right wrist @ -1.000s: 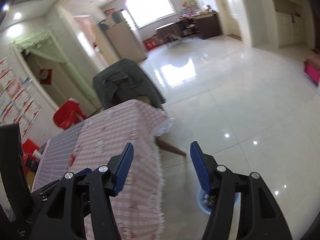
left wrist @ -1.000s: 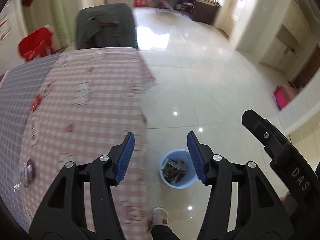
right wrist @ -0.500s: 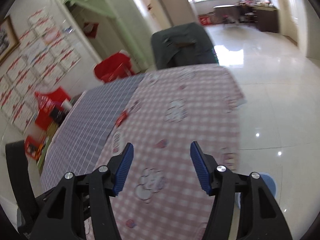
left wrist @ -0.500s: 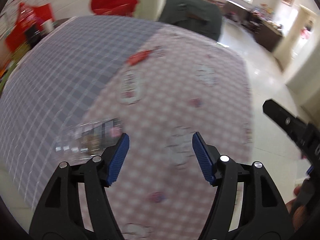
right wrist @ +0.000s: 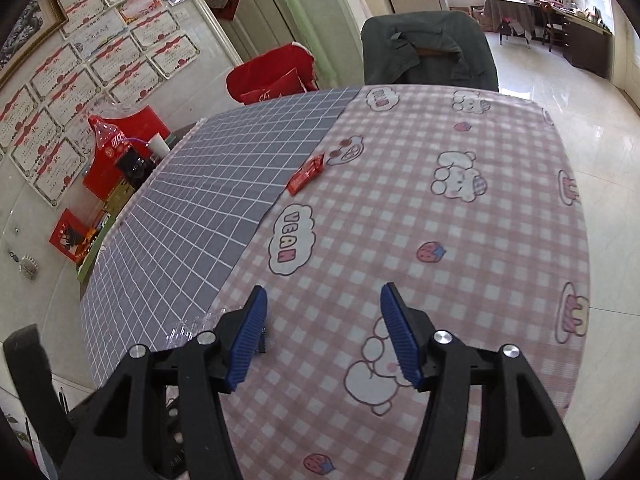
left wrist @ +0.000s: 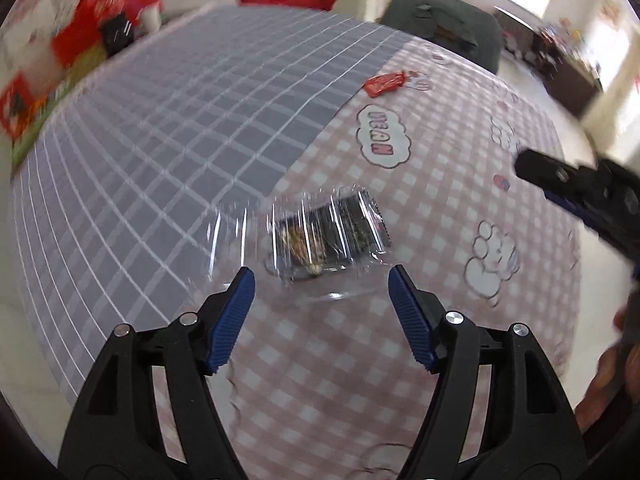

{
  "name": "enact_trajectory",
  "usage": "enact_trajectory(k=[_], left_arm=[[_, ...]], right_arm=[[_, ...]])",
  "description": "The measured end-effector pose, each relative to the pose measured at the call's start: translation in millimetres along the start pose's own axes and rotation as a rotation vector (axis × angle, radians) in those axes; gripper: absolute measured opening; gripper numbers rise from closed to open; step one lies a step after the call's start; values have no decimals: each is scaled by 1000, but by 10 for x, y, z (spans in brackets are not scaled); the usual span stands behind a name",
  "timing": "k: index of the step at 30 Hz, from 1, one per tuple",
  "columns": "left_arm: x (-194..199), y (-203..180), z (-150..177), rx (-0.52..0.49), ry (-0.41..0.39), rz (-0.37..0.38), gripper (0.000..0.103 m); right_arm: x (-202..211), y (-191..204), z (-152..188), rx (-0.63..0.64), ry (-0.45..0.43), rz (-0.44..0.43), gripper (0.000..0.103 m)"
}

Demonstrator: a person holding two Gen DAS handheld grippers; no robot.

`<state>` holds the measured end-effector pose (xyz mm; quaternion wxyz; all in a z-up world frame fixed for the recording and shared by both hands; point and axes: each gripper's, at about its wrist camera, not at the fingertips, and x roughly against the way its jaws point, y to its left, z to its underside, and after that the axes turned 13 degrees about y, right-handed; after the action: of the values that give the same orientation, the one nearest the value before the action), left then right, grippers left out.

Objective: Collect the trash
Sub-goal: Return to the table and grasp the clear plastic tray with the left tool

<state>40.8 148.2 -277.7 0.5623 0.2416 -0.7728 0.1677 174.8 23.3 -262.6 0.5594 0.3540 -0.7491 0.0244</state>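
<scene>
Change: 1 s ago both cams looked at the floor w/ a blue bin holding trash; 0.5 s ago they swung over the table; now the left cam sits right over a wrapper. Means, I'd judge: one drop done, next pickup starting.
Table (right wrist: 520, 184): largest thing in view; pink check cloth w/ cartoon bears on the right half, grey grid cloth (left wrist: 168, 128) on the left half, seam running diagonally across the middle.
Chair (right wrist: 428, 52): at the far edge, dark green-grey jacket draped over it.
Red bag (right wrist: 272, 80): beyond the far-left corner, reads "CAT".
Wall certs (right wrist: 80, 80): rows of framed sheets, text too small to read.
Left gripper (left wrist: 320, 292): released, jaws wide, nothing between them; hovers just short of the clear wrapper, tips either side of its near edge. Not touching as far as I can tell.
Right gripper (right wrist: 322, 328): released, empty, over the pink half nr the near edge.
Clear wrapper (left wrist: 328, 236): crinkly plastic w/ dark printed insert, lies on the seam nr table middle; print blurred, unreadable. In right cam only a sliver shows by the left finger.
Red wrapper (right wrist: 306, 174): small, on the seam toward the far edge, well apart from both grippers; no legible brand.
Cloth print: "VEGAN" in a cloud (right wrist: 290, 240), between the two wrappers.
Left to do: both wrappers not yet collected.
</scene>
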Motion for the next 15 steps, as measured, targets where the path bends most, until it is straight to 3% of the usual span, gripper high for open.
enact_trajectory(k=[5,15], left_arm=[[-127,-271,78,-252,-51,-129,69],[-344,-406,3,-449,-99,-286,73]], right_arm=[[-113,-11,-17,-21,12,1,59],[-241,-189,-86,-74,14,25,59]])
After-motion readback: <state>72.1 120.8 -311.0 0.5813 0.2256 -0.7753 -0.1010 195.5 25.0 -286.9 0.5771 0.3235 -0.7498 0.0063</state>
